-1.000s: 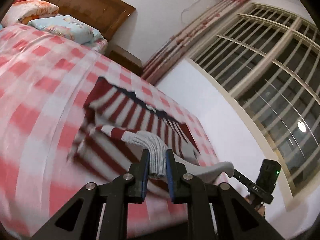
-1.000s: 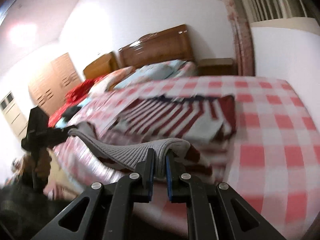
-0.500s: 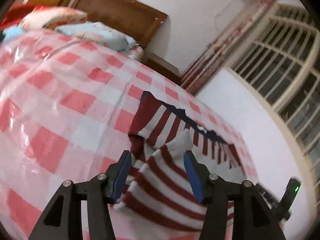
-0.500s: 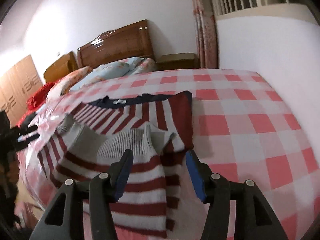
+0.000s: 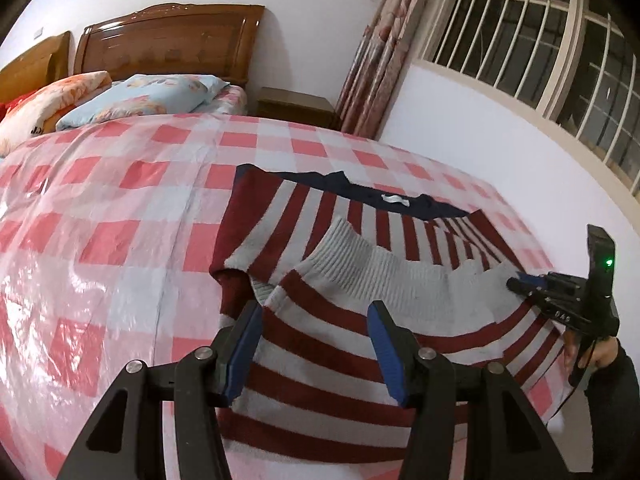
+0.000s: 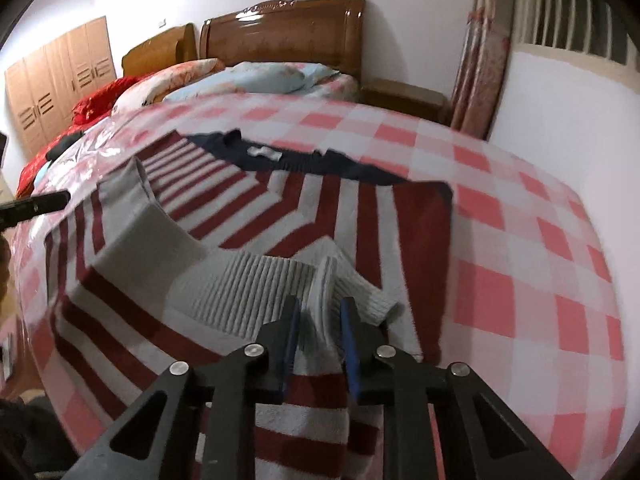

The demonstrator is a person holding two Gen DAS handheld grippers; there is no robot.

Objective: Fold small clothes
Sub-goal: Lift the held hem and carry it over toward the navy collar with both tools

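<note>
A red-and-white striped sweater (image 5: 320,344) with a navy collar and grey ribbed cuffs lies on the bed, its sleeves folded across the body. My left gripper (image 5: 314,312) is open and empty, hovering just above the sweater's left side. In the right wrist view the same sweater (image 6: 248,216) fills the middle. My right gripper (image 6: 320,308) has its jaws narrowed around a raised fold of the grey ribbed cuff (image 6: 340,284). The right gripper also shows in the left wrist view (image 5: 520,282), touching the grey cuff at the sweater's right edge.
The bed has a pink-and-white checked cover (image 5: 120,208) under clear plastic. Pillows (image 5: 140,98) and a wooden headboard (image 5: 172,44) stand at the far end. A white wall (image 5: 500,168) and barred window run along the right. A nightstand (image 5: 296,106) sits by the curtain.
Both grippers let go of the grey cuffs they held and the sleeves now lie folded on the sweater. The left stays open; the right has since narrowed around a cuff fold.
</note>
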